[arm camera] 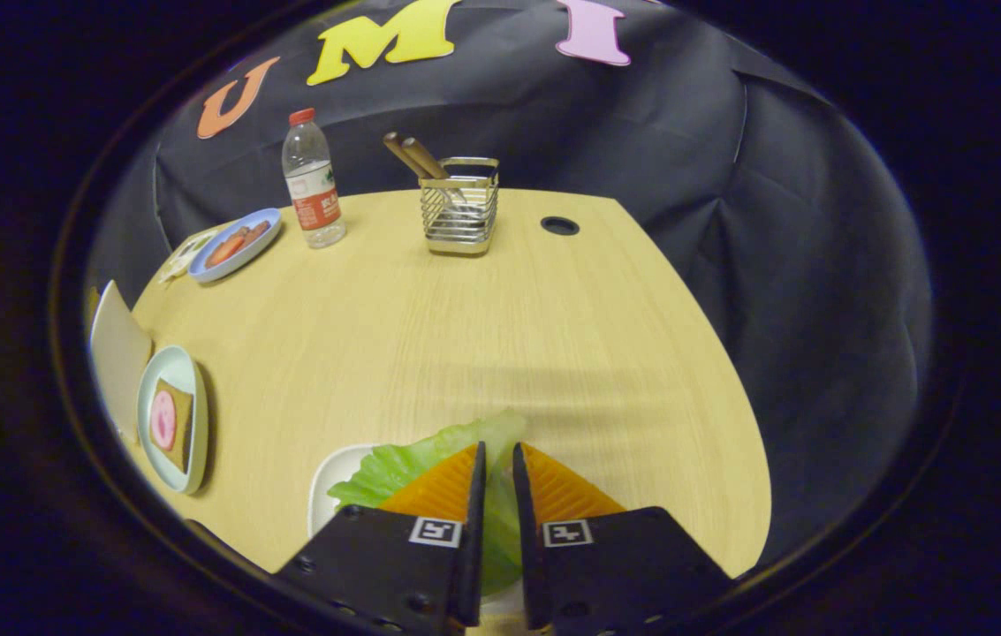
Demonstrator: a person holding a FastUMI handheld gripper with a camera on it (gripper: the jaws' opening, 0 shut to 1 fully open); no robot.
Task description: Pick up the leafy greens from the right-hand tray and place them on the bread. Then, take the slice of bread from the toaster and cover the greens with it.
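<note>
A light green lettuce leaf (412, 464) lies over the small white tray (328, 481) at the table's near edge. My gripper (497, 450) is over it with the fingers nearly together and a strip of leaf pinched between them. Far to the left of the fingers, a pale blue-rimmed plate (191, 481) holds a slice of brown bread (179, 442) with a round pink slice (163, 420) on top. Just beyond that plate stands a pale boxy thing (120, 353), probably the toaster; I cannot see whether bread is in it.
On the wooden table (482, 336), at the back, stand a wire basket (460, 212) with wooden handles sticking out, a water bottle (313, 181) and a blue plate (235, 243) of reddish food. A round cable hole (560, 226) sits right of the basket.
</note>
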